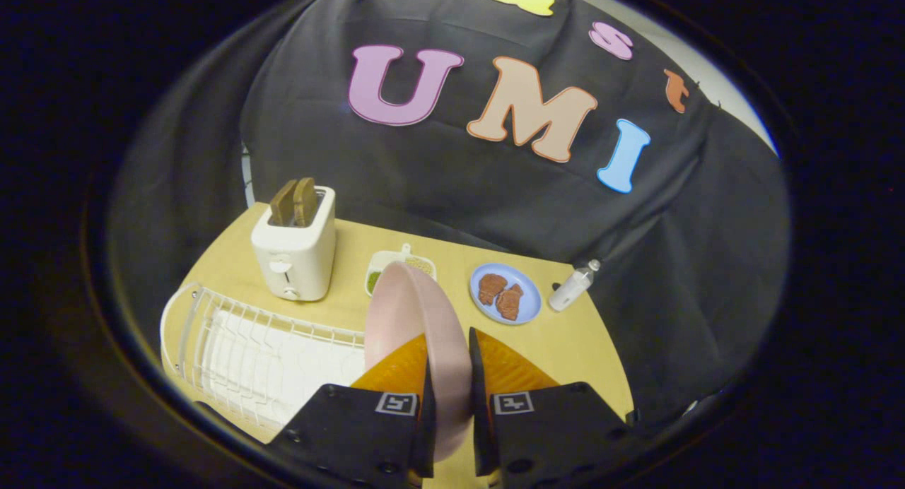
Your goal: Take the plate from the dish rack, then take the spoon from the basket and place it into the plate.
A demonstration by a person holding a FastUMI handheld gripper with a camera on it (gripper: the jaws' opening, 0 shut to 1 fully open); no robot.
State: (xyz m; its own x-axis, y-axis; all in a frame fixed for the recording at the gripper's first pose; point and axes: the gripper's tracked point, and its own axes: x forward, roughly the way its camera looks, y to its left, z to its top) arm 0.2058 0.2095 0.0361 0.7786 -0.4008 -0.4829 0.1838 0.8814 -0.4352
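Holding the pink plate (417, 319) on its edge, your gripper (449, 365) pinches it, one orange finger (399, 369) pressed on each side. The plate is up in the air, just past the right end of the white dish rack (240, 348), so it looks like step one is nearly done. The rack sits at the left edge of the wooden table (573, 340). A white toaster (295, 252) with two slices stands behind the rack. A small blue dish (530, 302) with brown food lies near the far edge, and a little white bottle (573, 285) lies by the far right corner. A small divided tray (385, 259) peeks out behind the plate.

Next, I think you must lay the plate flat on a bare spot of the table, let go, then look for the spoon basket.
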